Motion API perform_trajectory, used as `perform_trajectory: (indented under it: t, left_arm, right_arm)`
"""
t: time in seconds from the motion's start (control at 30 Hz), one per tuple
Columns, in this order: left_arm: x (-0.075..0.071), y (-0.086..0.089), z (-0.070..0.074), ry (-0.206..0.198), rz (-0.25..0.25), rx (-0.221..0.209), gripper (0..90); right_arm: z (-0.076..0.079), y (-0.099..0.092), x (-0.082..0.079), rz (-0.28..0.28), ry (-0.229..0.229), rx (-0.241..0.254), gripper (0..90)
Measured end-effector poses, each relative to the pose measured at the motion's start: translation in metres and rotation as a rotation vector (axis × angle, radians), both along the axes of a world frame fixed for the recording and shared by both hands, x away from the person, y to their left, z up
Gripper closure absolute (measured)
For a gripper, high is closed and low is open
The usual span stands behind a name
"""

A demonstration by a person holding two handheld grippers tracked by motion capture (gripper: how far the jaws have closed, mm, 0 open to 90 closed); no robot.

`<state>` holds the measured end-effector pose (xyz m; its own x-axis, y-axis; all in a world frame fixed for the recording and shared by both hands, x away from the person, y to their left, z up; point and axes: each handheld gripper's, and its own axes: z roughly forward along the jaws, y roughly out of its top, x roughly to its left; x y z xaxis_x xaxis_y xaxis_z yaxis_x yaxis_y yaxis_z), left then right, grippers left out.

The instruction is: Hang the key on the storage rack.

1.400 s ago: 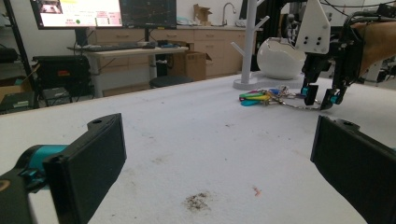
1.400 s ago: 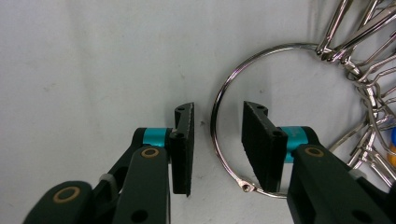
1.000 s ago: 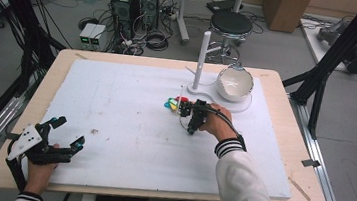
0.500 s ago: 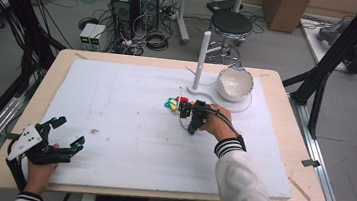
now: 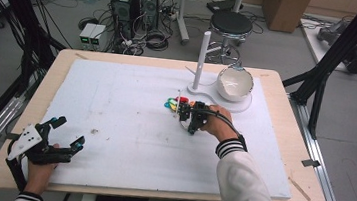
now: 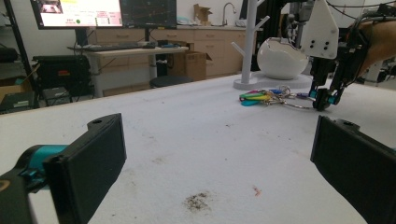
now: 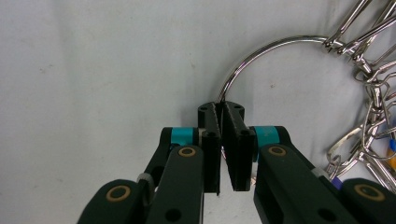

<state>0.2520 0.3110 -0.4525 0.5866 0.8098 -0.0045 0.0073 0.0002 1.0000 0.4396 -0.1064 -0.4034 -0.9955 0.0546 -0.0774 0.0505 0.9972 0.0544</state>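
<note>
Right gripper (image 7: pixel 222 112) clamped on metal key ring (image 7: pixel 261 53) at worktop (image 5: pixel 116 104) centre, left gripper (image 6: pixel 219 154) released, resting near front-left corner.

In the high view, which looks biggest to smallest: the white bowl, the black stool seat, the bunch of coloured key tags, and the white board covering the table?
1. white board, by far.
2. stool seat and white bowl: too alike to rank, and the stool stands farther off.
3. coloured key tags, smallest.

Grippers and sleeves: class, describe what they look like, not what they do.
Both the left gripper and the right gripper are black with teal joints and flat black jaws. Each carries a pale three-cornered plate. A black cable trails from the right. Sleeve white, with striped cuffs.
</note>
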Motion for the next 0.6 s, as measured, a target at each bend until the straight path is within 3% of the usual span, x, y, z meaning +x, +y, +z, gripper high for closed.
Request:
perform_trajectory:
  t: [0.23,0.33,0.37,0.43,0.47,0.5,0.57,0.6]
  left_arm:
    - [0.000,0.000,0.000,0.001,0.000,-0.001,3.8]
    - [0.000,0.000,0.000,0.000,-0.001,0.001,3.7]
    - [0.000,0.000,0.000,-0.001,-0.001,0.001,3.7]
    - [0.000,0.000,0.000,-0.001,-0.001,0.001,3.8]
    - [0.000,0.000,0.000,-0.001,-0.001,0.001,3.7]
    - [0.000,0.000,0.000,0.000,-0.001,0.001,3.7]
    - [0.000,0.000,0.000,-0.001,-0.001,0.001,3.8]
    - [0.000,0.000,0.000,-0.001,-0.001,0.001,3.8]
  right_arm:
    - [0.011,-0.006,-0.002,-0.022,-0.043,0.043,87.2]
    - [0.020,-0.012,-0.003,-0.044,-0.067,0.083,87.4]
    - [0.027,-0.016,-0.004,-0.057,-0.089,0.118,87.5]
    - [0.031,-0.019,-0.005,-0.072,-0.099,0.133,87.6]
    - [0.038,-0.023,-0.005,-0.083,-0.117,0.166,87.8]
    - [0.038,-0.023,-0.005,-0.083,-0.117,0.166,87.8]
    - [0.051,-0.032,-0.006,-0.115,-0.165,0.239,88.1]
    - [0.051,-0.032,-0.006,-0.115,-0.165,0.239,88.1]
